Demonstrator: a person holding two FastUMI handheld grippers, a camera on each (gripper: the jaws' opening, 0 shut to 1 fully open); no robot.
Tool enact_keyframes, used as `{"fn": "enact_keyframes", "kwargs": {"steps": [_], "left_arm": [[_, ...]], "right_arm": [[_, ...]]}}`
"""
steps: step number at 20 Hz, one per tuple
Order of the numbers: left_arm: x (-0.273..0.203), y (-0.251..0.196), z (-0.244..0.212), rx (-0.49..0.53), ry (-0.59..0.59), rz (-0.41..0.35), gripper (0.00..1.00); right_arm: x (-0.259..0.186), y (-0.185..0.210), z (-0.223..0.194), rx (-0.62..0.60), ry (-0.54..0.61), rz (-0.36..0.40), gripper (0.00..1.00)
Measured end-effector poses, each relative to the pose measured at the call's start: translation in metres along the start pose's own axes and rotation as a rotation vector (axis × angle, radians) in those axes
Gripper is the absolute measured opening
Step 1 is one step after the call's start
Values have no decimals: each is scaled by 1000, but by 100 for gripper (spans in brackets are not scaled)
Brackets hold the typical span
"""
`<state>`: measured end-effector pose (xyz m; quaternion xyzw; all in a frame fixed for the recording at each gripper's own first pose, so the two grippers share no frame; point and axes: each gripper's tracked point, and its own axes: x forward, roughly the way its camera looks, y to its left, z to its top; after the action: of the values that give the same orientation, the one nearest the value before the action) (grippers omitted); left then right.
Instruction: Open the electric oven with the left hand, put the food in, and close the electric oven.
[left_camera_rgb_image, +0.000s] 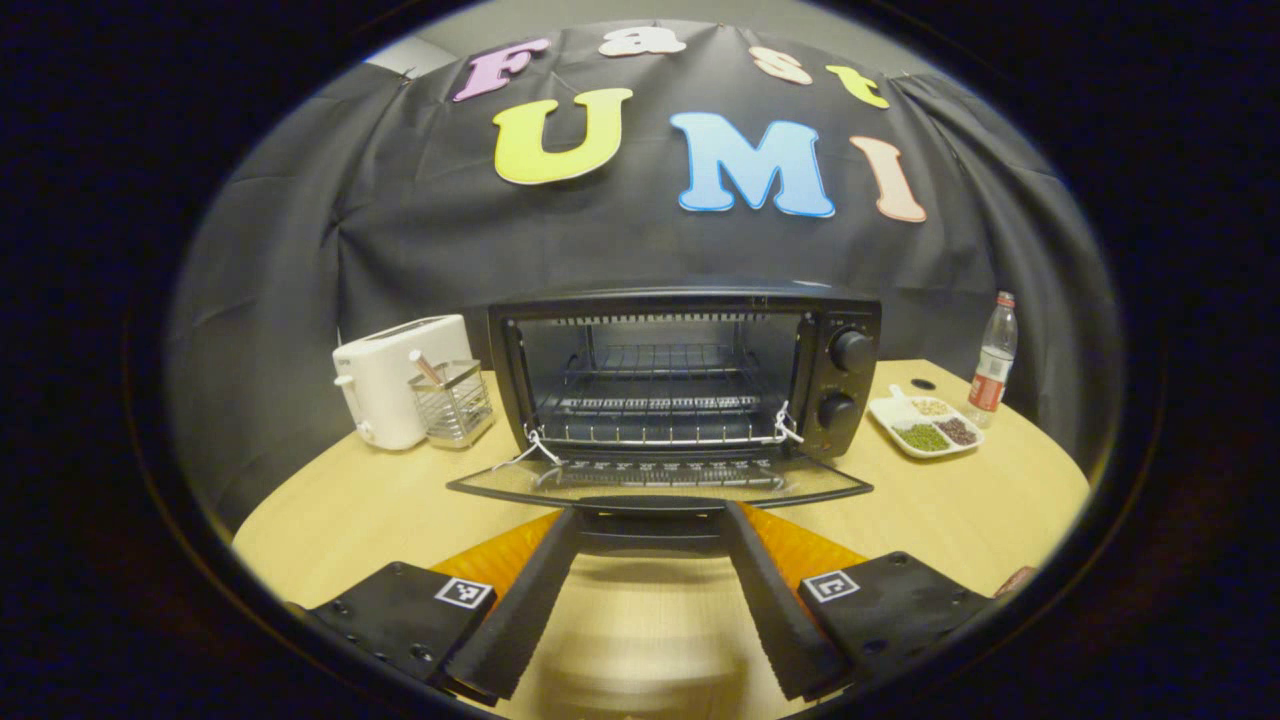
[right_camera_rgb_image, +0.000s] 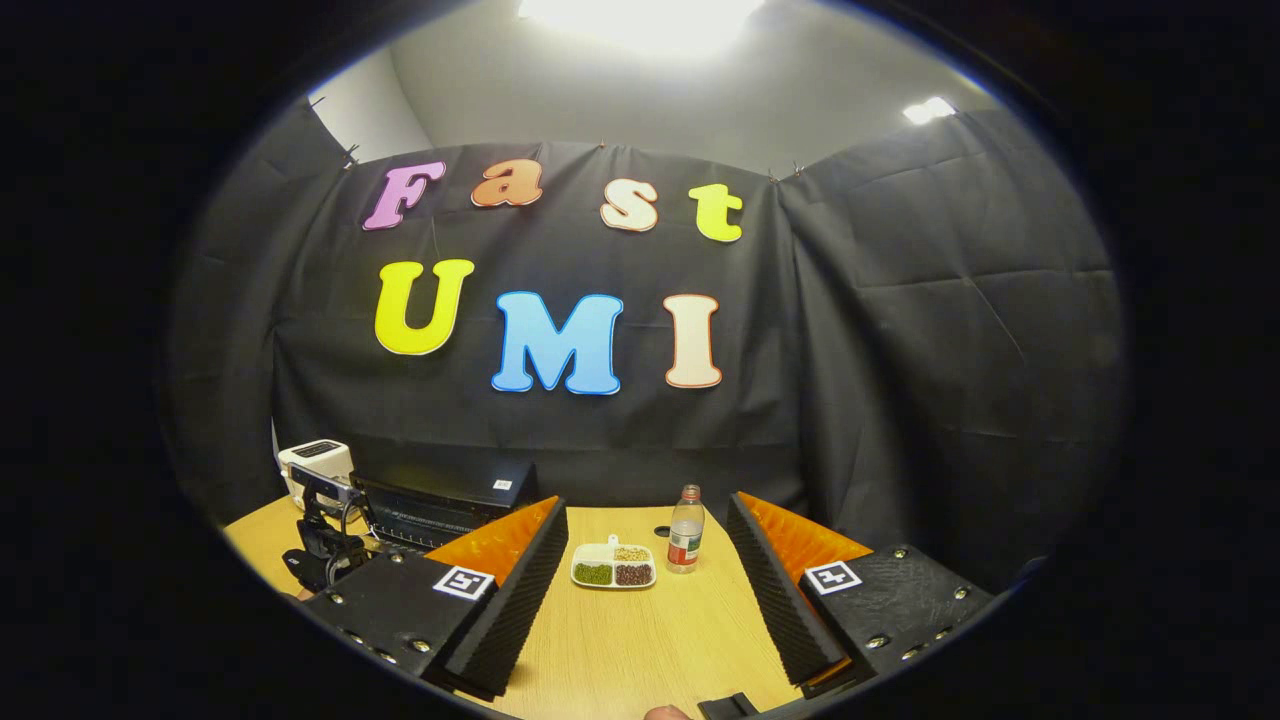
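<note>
Oven door (left_camera_rgb_image: 660, 482) lies dropped flat toward the left gripper (left_camera_rgb_image: 650, 528), whose jaws stand spread either side of the door's handle (left_camera_rgb_image: 650, 507) without pinching it, the electric oven (left_camera_rgb_image: 690, 375) showing its bare wire rack. The food, a divided dish (right_camera_rgb_image: 613, 566) of green, dark and pale portions, sits on the wooden table (right_camera_rgb_image: 640, 650) straight ahead of the right gripper (right_camera_rgb_image: 647, 555), jaws spread wide and holding nothing. That hand looks the nearer to it, the dish's long axis running across the gap, the oven off to its left.
</note>
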<state>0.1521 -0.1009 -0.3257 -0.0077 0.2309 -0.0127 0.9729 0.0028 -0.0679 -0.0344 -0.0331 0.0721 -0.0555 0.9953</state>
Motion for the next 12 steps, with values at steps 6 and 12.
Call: {"fn": "enact_keyframes", "kwargs": {"steps": [6,12], "left_arm": [[-17,-2,-11,22,4,24,97],[-70,5,7,33,-45,52,96]], "right_arm": [[-9,-6,-14,1,25,42,97],[-7,1,-34,47,45,126,97]]}}
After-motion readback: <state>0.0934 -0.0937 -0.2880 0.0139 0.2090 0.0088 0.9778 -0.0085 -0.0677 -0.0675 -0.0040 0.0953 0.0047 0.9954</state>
